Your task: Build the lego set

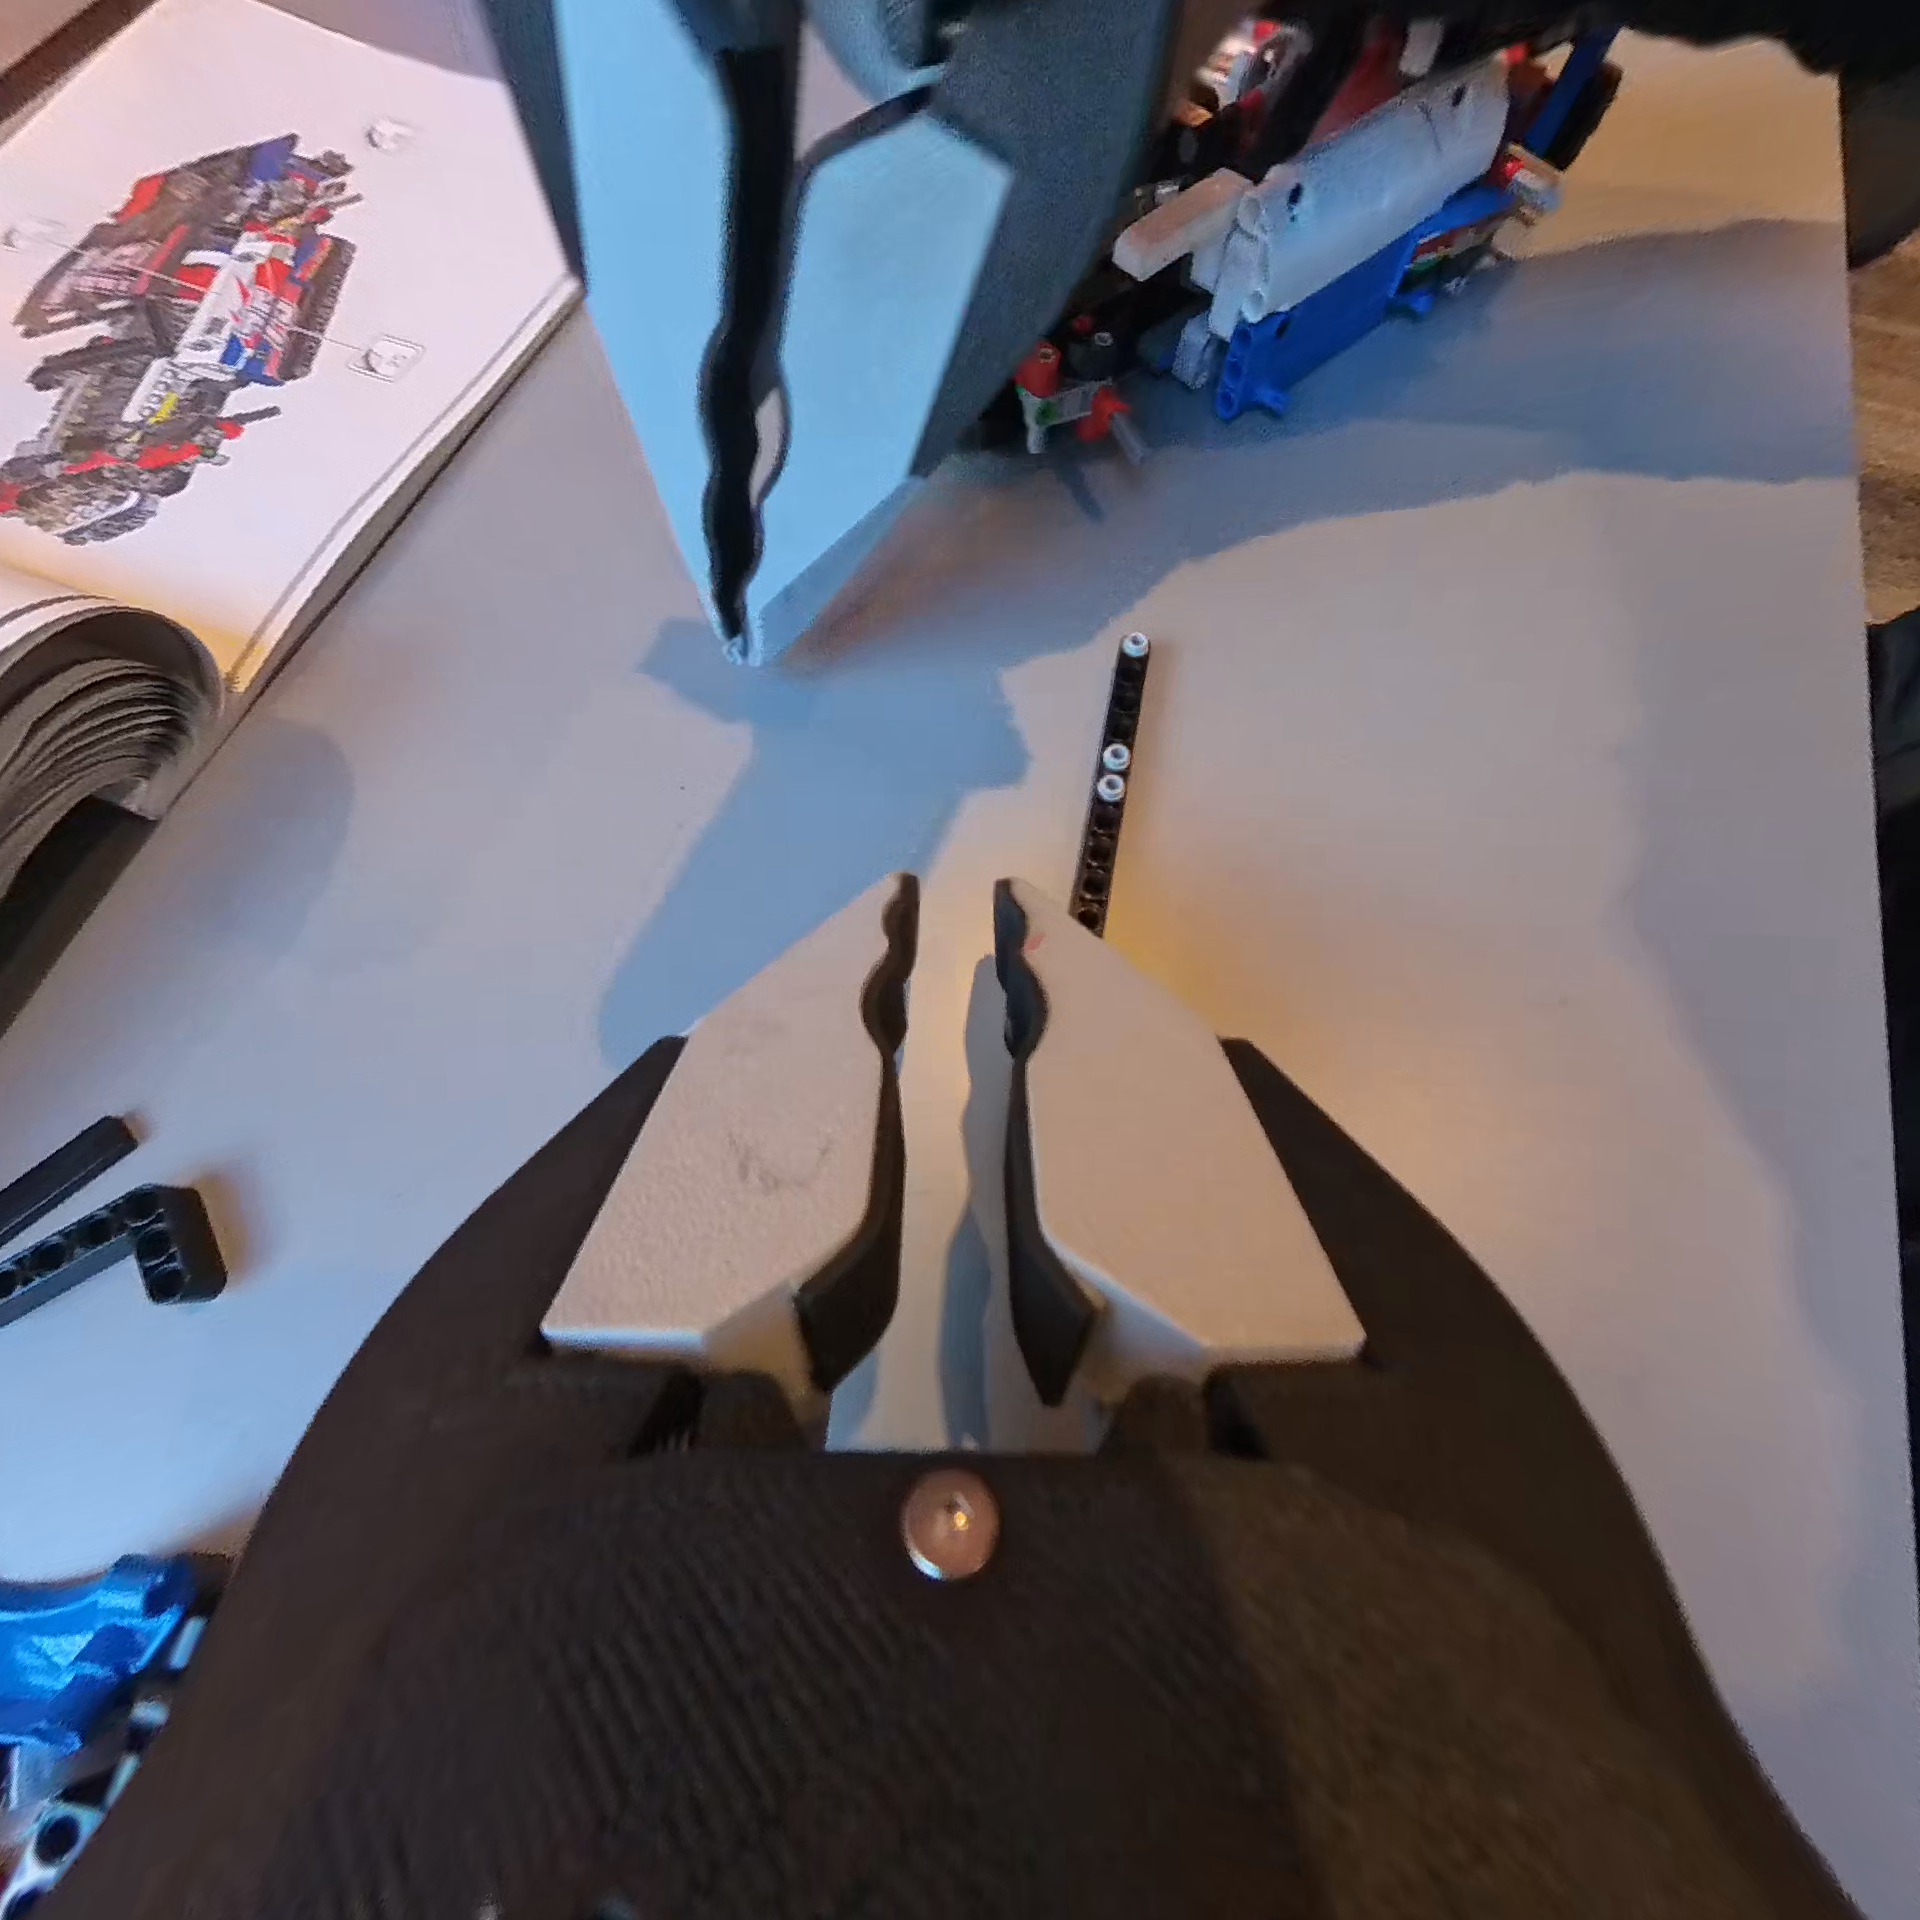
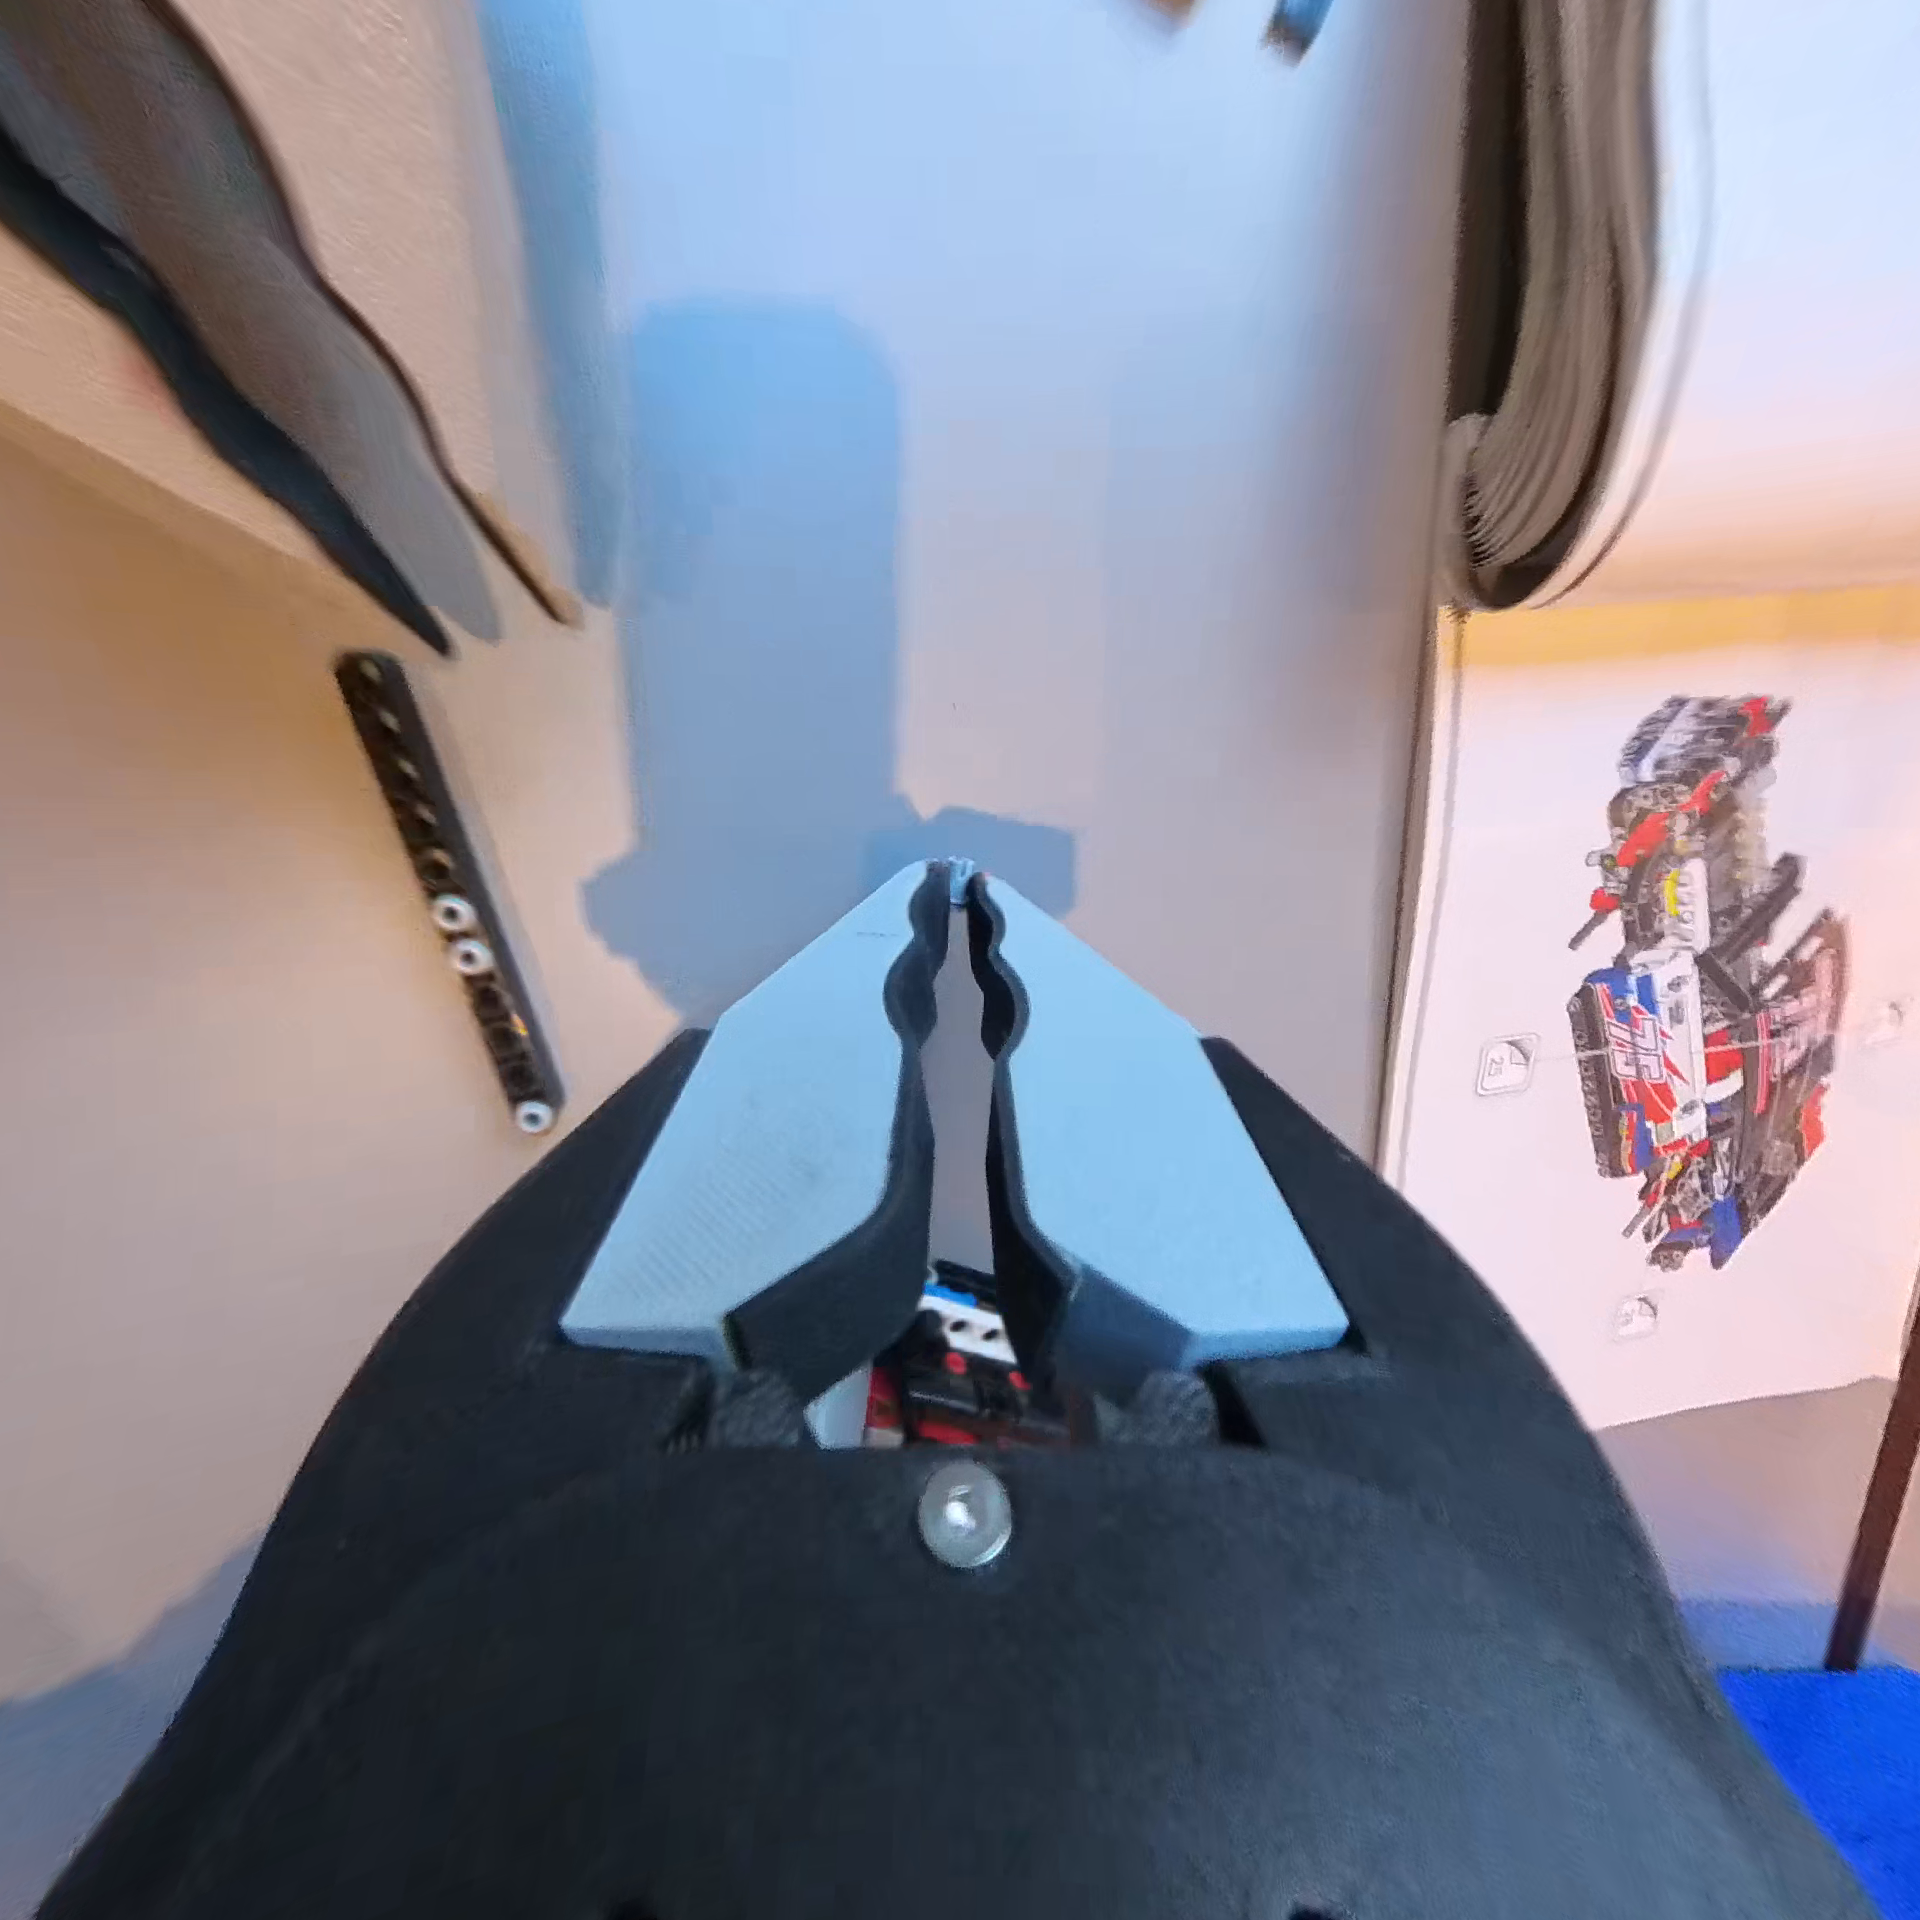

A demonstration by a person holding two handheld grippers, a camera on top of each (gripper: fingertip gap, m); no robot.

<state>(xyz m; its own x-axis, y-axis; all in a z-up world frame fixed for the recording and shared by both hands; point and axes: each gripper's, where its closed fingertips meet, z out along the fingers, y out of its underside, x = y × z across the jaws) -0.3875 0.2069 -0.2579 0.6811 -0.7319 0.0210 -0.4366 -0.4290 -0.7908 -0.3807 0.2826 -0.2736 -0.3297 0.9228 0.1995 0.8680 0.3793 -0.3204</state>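
A long black beam with three white pins in it lies flat on the white table. It also shows in the right wrist view. My left gripper hovers just left of the beam's near end, jaws a little apart and empty. My right gripper points down at the table and is shut on a small pale pin. In the left wrist view the right gripper comes in from the top, with the pin at its tip close to the table.
The part-built red, white and blue model stands at the far right. An open instruction book lies far left, and also shows in the right wrist view. A black L-shaped beam and blue parts lie near left. The tips of one gripper are about 8 cm away from the tips of the other.
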